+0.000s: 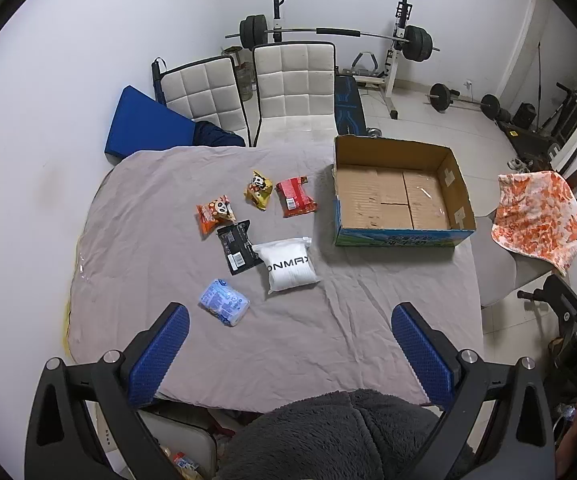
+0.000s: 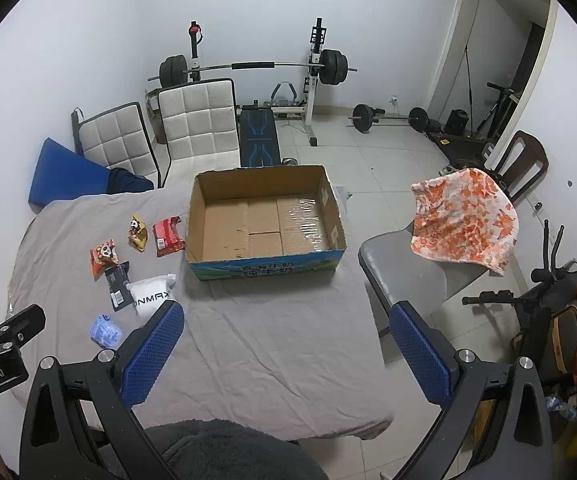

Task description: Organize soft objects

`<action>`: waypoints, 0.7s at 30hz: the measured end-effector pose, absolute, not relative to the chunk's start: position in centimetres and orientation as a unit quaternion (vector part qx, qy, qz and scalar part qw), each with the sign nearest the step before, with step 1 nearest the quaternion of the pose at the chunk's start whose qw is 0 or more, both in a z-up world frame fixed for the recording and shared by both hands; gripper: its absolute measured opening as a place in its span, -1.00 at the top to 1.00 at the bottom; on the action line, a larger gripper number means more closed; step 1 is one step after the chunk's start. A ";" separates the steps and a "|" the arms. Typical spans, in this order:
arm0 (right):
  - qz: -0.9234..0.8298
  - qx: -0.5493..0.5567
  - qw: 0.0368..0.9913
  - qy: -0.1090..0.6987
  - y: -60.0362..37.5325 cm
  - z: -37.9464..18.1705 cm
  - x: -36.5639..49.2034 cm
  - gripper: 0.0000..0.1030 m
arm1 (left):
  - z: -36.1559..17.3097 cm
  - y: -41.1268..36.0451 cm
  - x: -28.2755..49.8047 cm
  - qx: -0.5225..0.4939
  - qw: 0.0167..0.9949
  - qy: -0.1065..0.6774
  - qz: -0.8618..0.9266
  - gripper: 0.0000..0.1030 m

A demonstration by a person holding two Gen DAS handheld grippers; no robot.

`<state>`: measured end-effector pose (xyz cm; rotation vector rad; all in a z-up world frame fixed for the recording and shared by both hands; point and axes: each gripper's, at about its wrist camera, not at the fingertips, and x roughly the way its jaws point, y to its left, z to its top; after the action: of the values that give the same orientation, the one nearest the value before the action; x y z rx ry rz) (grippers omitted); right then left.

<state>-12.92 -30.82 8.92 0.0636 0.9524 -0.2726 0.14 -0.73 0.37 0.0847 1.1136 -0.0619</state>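
Blue packet (image 2: pixel 105 331): partly hidden behind right hand-held gripper (image 2: pixel 286 354), spread, empty; whole beside left hand-held gripper (image 1: pixel 290 354), spread, empty.

A table draped in a wrinkled grey cloth (image 1: pixel 368 312) carries everything. Ahead and right of the left claw (image 1: pixel 290 346) sits an open cardboard box (image 1: pixel 398 236). Ahead and left lie six soft packets: blue (image 1: pixel 224 302), white (image 1: pixel 290 266), black (image 1: pixel 238 246), orange (image 1: pixel 214 214), yellow (image 1: pixel 258 190) and red (image 1: pixel 294 196).

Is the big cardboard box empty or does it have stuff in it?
Empty. The cardboard box shows only its bare taped bottom.
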 end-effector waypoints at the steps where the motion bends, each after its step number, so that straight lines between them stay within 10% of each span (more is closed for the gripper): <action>1: -0.131 0.031 0.879 0.457 -30.8 9.0 -13.0 -1.00 | 0.4 -0.8 0.1 0.040 0.848 0.528 -0.030 -1.00; 21: -0.120 0.019 0.887 0.446 -30.6 10.0 -13.1 -1.00 | 1.1 -1.1 0.0 0.035 0.858 0.512 -0.029 -1.00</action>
<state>-13.05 -30.60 10.03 0.0405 0.9277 -0.2502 -0.03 -1.05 1.05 0.0730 1.0752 -0.0602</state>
